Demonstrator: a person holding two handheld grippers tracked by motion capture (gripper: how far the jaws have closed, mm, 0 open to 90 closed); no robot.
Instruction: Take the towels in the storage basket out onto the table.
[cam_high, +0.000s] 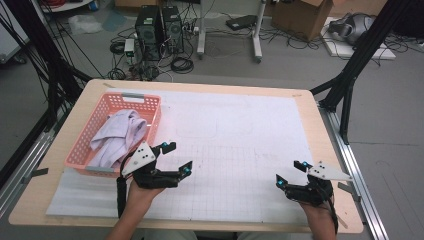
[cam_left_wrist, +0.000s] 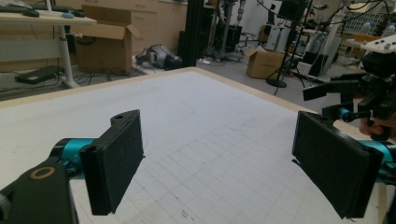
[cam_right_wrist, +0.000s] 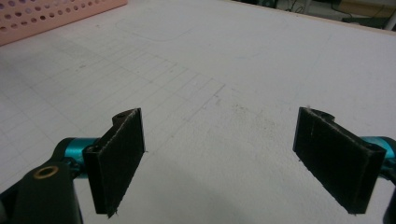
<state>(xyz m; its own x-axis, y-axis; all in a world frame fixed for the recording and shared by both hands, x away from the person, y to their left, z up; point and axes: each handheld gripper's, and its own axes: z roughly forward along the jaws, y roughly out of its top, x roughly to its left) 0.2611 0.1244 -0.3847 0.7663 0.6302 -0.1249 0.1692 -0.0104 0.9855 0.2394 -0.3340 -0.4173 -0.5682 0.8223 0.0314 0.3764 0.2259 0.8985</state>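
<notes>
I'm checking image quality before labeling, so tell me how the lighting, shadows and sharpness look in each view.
High view: even, soft light, slightly low resolution, the pink basket and cloth readable. Left gripper view: the table is bright and washed out, its grid faint. Right gripper view: a soft shadow lies on the table between the open jaws, whose near edges are slightly soft.
</notes>
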